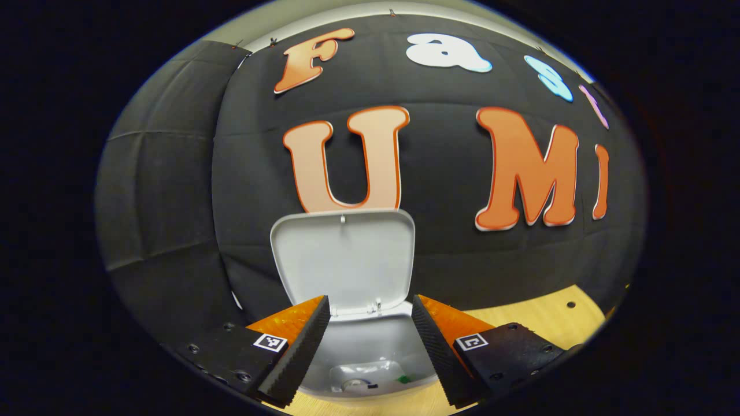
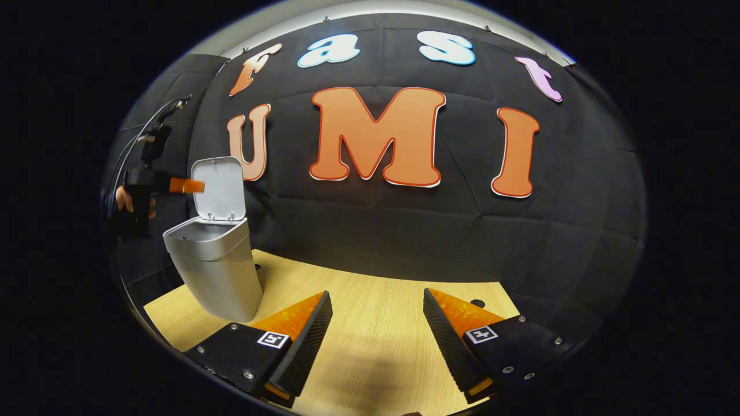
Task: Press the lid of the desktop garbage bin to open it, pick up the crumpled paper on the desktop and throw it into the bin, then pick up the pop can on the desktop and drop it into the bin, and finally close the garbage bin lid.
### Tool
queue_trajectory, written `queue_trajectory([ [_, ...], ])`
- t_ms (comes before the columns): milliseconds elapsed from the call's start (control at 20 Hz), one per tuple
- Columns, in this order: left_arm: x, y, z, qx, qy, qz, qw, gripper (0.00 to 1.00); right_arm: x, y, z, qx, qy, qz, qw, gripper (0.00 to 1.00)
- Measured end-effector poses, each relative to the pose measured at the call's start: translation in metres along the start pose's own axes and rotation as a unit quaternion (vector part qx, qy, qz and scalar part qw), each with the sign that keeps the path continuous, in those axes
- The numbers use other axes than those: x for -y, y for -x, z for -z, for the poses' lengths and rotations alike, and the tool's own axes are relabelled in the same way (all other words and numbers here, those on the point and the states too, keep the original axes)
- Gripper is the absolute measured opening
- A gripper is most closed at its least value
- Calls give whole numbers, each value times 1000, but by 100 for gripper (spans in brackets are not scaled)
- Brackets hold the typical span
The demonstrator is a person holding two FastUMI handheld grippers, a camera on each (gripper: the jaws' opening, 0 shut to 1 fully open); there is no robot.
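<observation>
In the left gripper view, the left tool [image 1: 370,341] hangs released over the one grey plastic desktop bin [image 1: 370,352], its single white lid [image 1: 344,257] upright at twelve o'clock; something pale lies inside. A careless downswing could tip the bin. In the right gripper view, the right tool [image 2: 376,341] gapes over bare wooden tabletop [image 2: 376,300], bin at ten o'clock.

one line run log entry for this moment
bin: on table | lid: up | left tongs: open over bin, empty | right tongs: open, empty
</observation>
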State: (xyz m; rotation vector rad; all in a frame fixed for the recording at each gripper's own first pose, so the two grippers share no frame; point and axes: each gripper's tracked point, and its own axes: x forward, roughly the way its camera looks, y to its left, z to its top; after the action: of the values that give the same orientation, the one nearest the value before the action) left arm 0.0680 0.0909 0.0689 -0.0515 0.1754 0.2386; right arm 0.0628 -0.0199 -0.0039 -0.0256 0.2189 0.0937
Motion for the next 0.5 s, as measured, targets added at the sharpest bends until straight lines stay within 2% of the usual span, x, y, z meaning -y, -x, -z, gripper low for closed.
queue_trajectory([
  [50, -1, -6, -26, 13, 4, 8, 1000, 89, -1, 1, 0, 0, 0, -2, 1000, 95],
  [250, -28, -51, -104, 58, -6, -7, 998, 89, 1, 2, -2, 3, -3, 1, 1000, 95],
  [350, -36, -84, -112, 54, -1, -11, 998, 89, 3, 1, -3, 3, -5, 4, 1000, 95],
  [500, -35, -124, -90, 7, 6, -10, 1000, 90, 8, 1, -3, 2, -7, 11, 1000, 95],
])
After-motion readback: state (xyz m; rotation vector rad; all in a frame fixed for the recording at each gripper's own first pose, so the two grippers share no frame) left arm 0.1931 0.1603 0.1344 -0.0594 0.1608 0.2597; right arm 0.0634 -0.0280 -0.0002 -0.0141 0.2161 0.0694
